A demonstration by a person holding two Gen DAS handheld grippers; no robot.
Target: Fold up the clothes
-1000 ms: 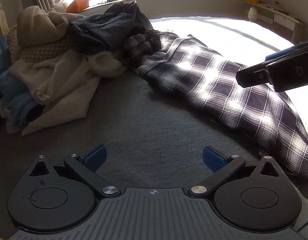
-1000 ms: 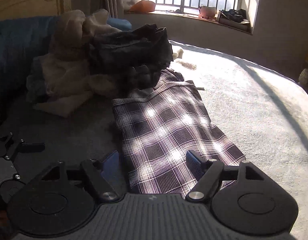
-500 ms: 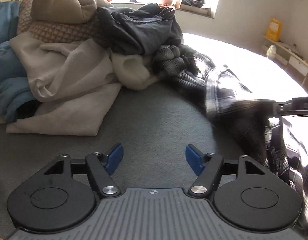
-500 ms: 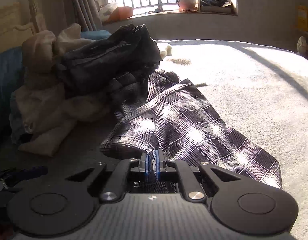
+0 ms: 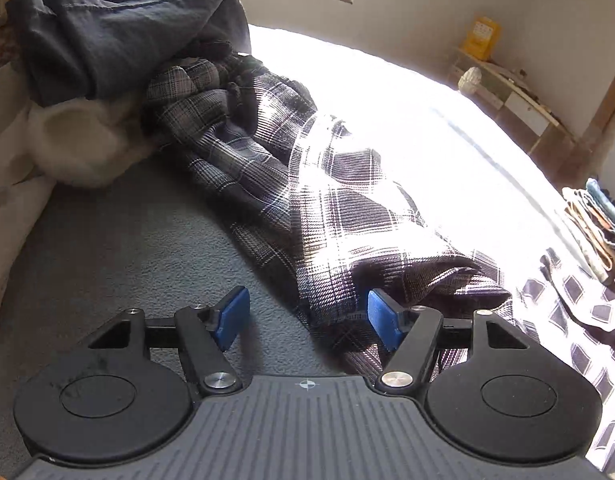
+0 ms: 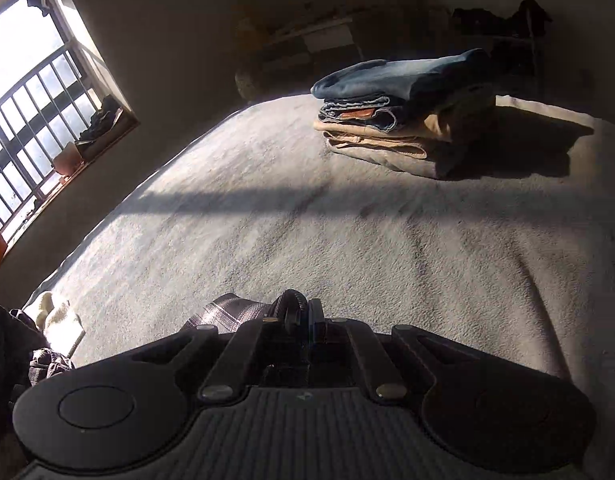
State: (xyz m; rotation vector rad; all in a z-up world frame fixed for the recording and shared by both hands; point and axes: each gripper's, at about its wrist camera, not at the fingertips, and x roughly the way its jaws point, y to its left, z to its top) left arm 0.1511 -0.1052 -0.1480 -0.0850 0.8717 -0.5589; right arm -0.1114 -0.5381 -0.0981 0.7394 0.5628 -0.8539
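While its blue pads stand apart and are opening, the left gripper hovers low over the grey blanket, with the near edge of the plaid shirt lying between its jaws; the right pad sits against a fold of the cloth, though nothing is pinched. The shirt trails away from there to the far left, where its upper part is tucked under a dark garment on the unfolded heap (cream pieces lie beside it). The right gripper is clamped together on a bunched bit of the shirt, which hangs to its left. Far across the sunlit blanket, a folded stack rests, jeans on top. A barred window is at the left.
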